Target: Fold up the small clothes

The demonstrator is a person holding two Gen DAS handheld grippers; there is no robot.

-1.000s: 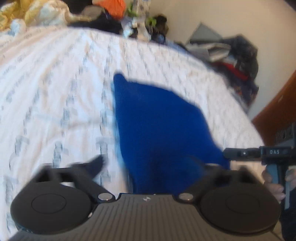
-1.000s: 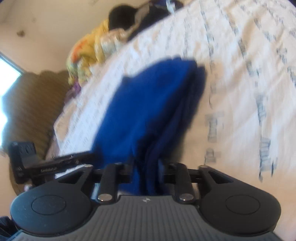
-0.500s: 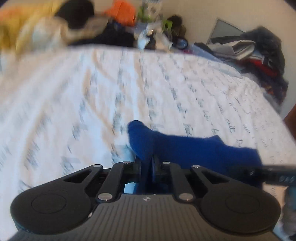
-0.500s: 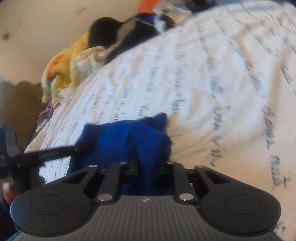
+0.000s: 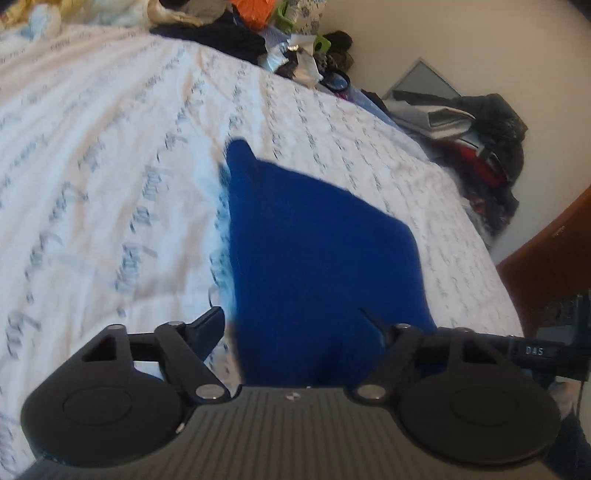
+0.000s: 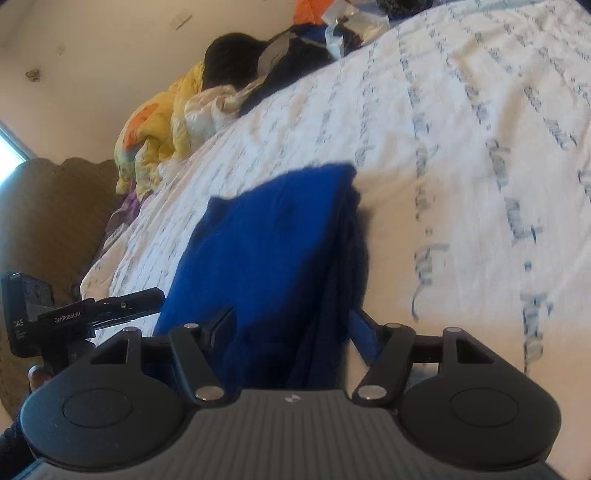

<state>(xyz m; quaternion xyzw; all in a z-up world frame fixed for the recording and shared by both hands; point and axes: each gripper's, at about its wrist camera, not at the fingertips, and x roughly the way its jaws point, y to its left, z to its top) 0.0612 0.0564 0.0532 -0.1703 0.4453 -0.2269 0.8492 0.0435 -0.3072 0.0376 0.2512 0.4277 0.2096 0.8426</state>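
A folded blue garment (image 5: 317, 254) lies flat on the white printed bedsheet (image 5: 110, 155). In the left wrist view my left gripper (image 5: 291, 325) is open, its jaws spread on either side of the garment's near edge. In the right wrist view the same blue garment (image 6: 266, 251) shows its stacked folded layers along its right side. My right gripper (image 6: 291, 325) is open too, jaws wide around the near edge. Each gripper's body shows at the edge of the other's view.
A pile of clothes and clutter (image 5: 258, 33) lines the far side of the bed. Dark clothes and a bag (image 5: 484, 147) are heaped at the right by the wall. A yellow quilt (image 6: 159, 125) and a brown armchair (image 6: 48, 221) are at the left.
Half a second ago both grippers were shut on the garment's edge and held it bunched up. Now both have opened and the garment lies spread flat on the bed.
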